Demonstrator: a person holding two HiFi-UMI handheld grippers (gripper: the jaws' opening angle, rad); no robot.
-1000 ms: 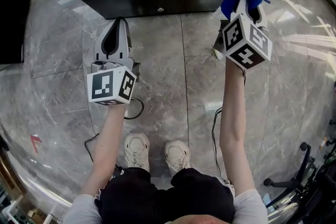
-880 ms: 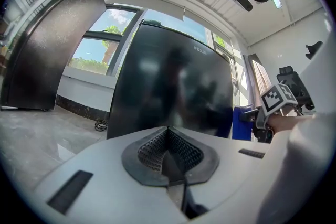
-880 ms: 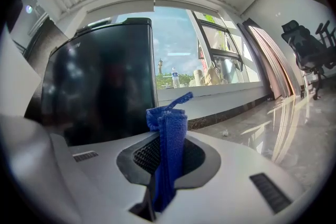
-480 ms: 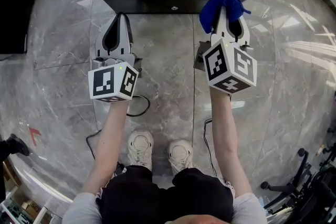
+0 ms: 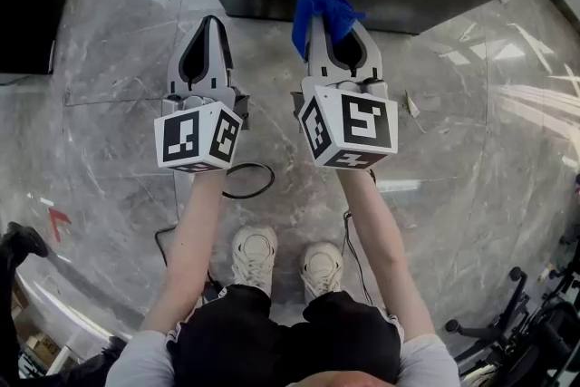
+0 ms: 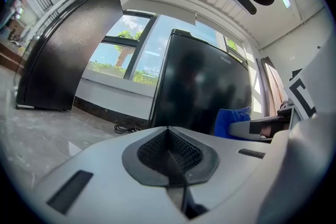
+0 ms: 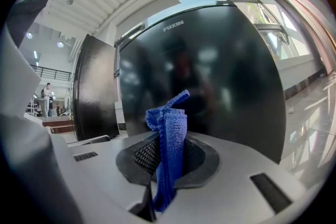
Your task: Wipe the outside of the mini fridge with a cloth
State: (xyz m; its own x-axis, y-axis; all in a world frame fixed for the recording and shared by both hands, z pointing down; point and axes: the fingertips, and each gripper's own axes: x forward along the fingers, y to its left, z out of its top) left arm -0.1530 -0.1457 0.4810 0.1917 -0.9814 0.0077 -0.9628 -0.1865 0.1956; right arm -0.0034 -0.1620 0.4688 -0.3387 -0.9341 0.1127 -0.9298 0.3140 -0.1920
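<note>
Glossy marble floor (image 5: 109, 59) before the black mini fridge (image 7: 210, 71).
Right gripper (image 5: 331, 27) clamps the blue cloth (image 5: 319, 4); left gripper (image 5: 206, 23) clenched, empty.

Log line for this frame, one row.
left gripper: shut, empty | right gripper: shut on blue cloth | mini fridge: ahead of both grippers | wipe contact: cannot tell

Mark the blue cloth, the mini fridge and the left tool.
blue cloth (image 7: 169, 127): right gripper view, on the folded bunch standing up from between the jaws.
mini fridge (image 7: 220, 68): right gripper view, on its dark glossy door.
left tool (image 5: 207, 21): head view, at its closed tips.
</note>
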